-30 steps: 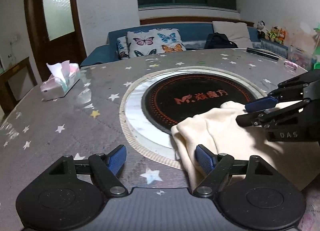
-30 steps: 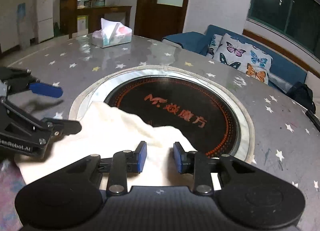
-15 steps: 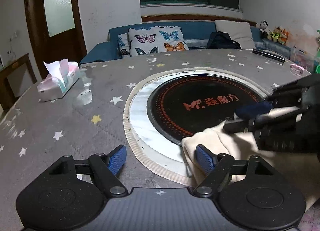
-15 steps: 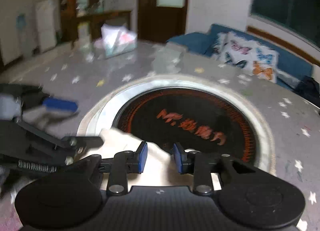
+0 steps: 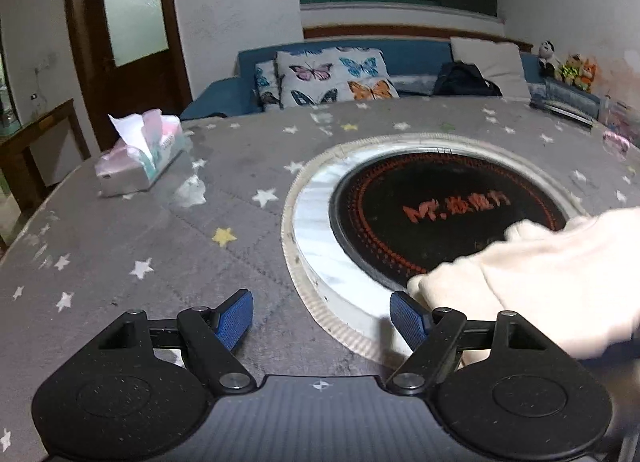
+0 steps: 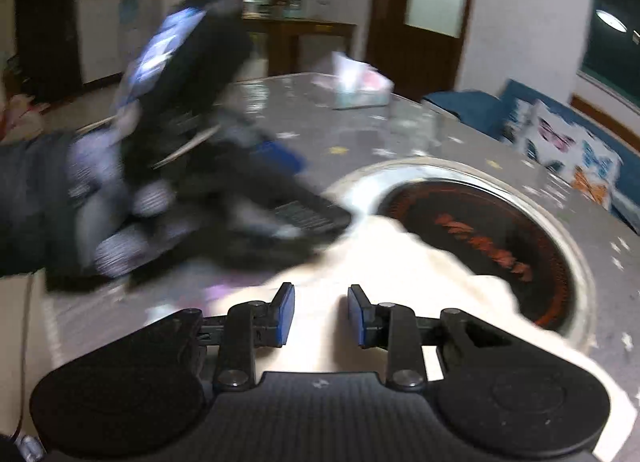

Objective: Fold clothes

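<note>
A cream garment [image 5: 560, 282] lies bunched at the right of the round table, its edge over the black hotplate [image 5: 440, 218]. My left gripper [image 5: 322, 318] is open and empty, its right finger beside the garment's corner. In the right wrist view the cream garment [image 6: 400, 262] fills the space under my right gripper [image 6: 320, 314], whose jaws stand partly open above the cloth with nothing between them. The left gripper and its gloved hand [image 6: 192, 182] show blurred at the left of that view.
A tissue box [image 5: 140, 158] stands at the table's far left. The grey star-pattern tablecloth [image 5: 160, 254] covers the table around the hotplate's pale ring [image 5: 316, 230]. A blue sofa with butterfly cushions [image 5: 332, 74] is behind the table.
The garment has been pulled right and toward the table's near edge, off most of the hotplate. My right gripper has swung back and left; the left gripper has shifted left, away from the cloth.
</note>
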The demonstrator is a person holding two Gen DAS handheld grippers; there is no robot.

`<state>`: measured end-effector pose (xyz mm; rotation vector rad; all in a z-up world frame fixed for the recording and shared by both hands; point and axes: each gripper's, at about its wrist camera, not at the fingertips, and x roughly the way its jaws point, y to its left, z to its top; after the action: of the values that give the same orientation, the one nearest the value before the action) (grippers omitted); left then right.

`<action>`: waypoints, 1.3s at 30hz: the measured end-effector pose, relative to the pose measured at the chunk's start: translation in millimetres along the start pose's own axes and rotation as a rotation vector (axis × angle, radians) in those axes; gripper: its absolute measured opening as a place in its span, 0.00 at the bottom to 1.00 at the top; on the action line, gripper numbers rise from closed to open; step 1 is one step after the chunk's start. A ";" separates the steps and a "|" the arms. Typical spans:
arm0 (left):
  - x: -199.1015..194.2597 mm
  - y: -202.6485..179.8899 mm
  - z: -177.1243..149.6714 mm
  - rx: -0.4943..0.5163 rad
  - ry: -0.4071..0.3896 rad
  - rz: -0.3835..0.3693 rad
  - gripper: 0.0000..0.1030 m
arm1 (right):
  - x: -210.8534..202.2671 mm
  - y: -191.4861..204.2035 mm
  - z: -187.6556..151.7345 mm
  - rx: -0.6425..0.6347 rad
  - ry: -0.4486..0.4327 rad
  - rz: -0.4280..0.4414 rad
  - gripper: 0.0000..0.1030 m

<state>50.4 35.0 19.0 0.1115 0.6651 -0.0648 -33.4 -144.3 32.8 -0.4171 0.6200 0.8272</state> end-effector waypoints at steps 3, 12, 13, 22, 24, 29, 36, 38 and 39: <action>-15.2 -3.9 5.0 -0.002 -0.041 -0.002 0.76 | -11.8 7.1 -6.1 -0.005 -0.023 0.004 0.34; -41.1 -32.7 5.3 -0.016 -0.090 -0.112 0.76 | -43.5 -69.9 -29.3 0.255 -0.048 -0.135 0.37; -41.5 -38.1 4.0 -0.008 -0.090 -0.126 0.76 | -43.9 -82.7 -32.3 0.292 -0.044 -0.154 0.37; -26.7 -69.8 -13.6 0.083 -0.036 -0.147 0.76 | -44.5 -161.8 -68.4 0.476 -0.015 -0.324 0.34; -23.4 -68.6 -16.4 0.078 -0.024 -0.148 0.76 | -51.5 -164.9 -71.9 0.480 -0.028 -0.327 0.33; -20.6 -67.9 -17.5 0.067 -0.017 -0.149 0.77 | -56.9 -172.7 -87.3 0.488 -0.008 -0.320 0.30; -20.7 -66.4 -17.3 0.064 -0.016 -0.150 0.77 | -95.4 -173.0 -84.1 0.539 -0.074 -0.332 0.25; -20.4 -67.0 -17.2 0.063 -0.016 -0.147 0.78 | -100.9 -162.4 -84.1 0.515 -0.070 -0.295 0.25; -20.3 -67.2 -17.2 0.060 -0.015 -0.145 0.78 | -103.2 -156.5 -84.3 0.501 -0.066 -0.275 0.25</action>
<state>17.5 -29.0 12.5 0.1206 0.6555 -0.2252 6.5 -344.8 53.7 -0.0153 0.6660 0.4005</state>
